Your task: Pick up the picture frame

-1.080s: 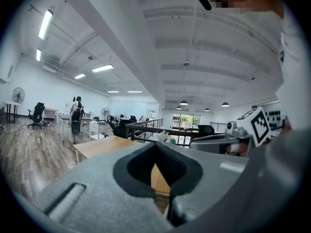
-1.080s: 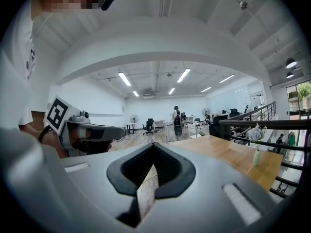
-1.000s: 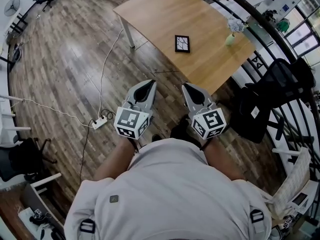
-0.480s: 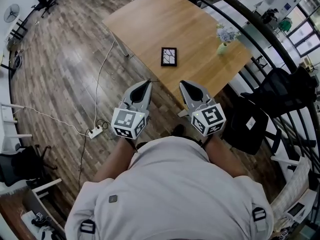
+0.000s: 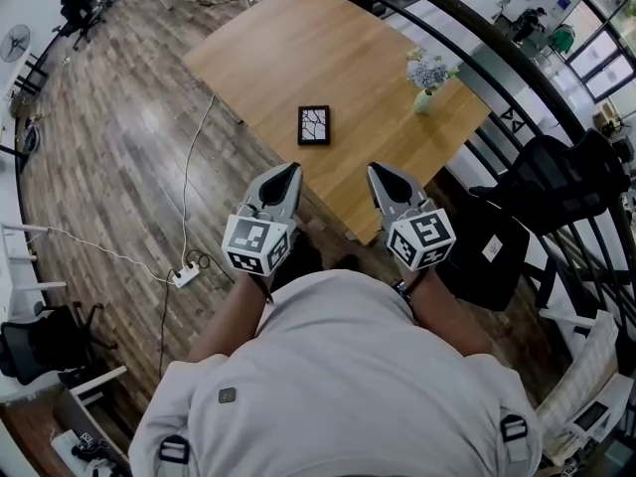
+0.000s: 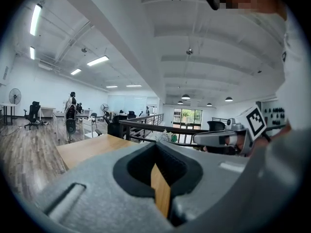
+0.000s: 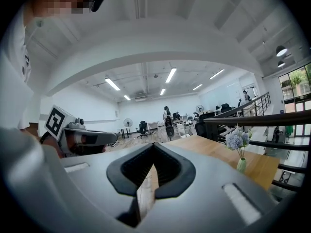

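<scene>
A small black picture frame (image 5: 314, 125) with a white cracked pattern lies flat near the middle of the wooden table (image 5: 298, 53). My left gripper (image 5: 289, 171) is shut and empty, held level just short of the table's near edge, below and left of the frame. My right gripper (image 5: 379, 171) is also shut and empty, over the table's near corner, below and right of the frame. In the left gripper view the jaws meet, with the right gripper (image 6: 199, 139) beside them. In the right gripper view the jaws meet too, with the left gripper (image 7: 111, 138) alongside.
A small vase of pale flowers (image 5: 427, 78) stands near the table's right edge, also seen as the vase (image 7: 239, 152). A black railing (image 5: 517, 97) curves behind the table. A black chair with a bag (image 5: 517, 217) sits at the right. A white cable and power strip (image 5: 184, 274) lie on the wooden floor.
The table and picture frame have slid closer and leftward in the head view as I walked toward them. Both grippers now reach the table's near edge, still shut.
</scene>
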{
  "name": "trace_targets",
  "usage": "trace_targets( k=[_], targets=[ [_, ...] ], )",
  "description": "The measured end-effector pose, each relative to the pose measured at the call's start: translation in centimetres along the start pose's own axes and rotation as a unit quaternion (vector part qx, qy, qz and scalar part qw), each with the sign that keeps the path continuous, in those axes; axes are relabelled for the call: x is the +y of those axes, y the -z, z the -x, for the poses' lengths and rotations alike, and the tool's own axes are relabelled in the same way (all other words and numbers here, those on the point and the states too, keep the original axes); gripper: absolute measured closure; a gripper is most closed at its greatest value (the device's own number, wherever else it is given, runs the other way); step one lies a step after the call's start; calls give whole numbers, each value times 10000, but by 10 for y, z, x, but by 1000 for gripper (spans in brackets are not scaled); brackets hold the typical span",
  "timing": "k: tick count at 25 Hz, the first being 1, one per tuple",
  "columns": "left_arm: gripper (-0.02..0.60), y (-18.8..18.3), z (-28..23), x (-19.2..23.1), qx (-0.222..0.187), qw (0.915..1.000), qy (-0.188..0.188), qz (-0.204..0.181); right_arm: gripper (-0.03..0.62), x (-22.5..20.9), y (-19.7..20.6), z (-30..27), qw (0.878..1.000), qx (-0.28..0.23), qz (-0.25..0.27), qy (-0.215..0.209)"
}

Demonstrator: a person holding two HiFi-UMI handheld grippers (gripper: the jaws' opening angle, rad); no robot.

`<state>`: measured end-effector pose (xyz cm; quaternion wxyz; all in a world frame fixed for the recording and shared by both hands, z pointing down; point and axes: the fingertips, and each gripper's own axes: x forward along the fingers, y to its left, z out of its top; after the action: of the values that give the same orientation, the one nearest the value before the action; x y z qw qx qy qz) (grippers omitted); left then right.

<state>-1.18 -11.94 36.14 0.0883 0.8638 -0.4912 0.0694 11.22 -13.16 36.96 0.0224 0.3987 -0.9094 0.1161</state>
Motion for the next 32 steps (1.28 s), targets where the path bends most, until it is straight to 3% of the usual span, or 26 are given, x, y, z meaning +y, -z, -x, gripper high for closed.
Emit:
trace_targets(
  k=[13, 23, 32],
  targets=[
    [578, 7, -71, 33, 173, 9987, 437, 180, 585, -48, 9, -43, 9989, 273, -171, 348],
    [578, 30, -136, 98, 705, 9942, 720, 385, 585, -86, 44, -130, 9944, 800, -561, 414],
    [577, 82, -190, 159, 1368, 9842, 966, 569, 582, -117, 90, -209, 9863, 1326, -837, 514]
  ],
)
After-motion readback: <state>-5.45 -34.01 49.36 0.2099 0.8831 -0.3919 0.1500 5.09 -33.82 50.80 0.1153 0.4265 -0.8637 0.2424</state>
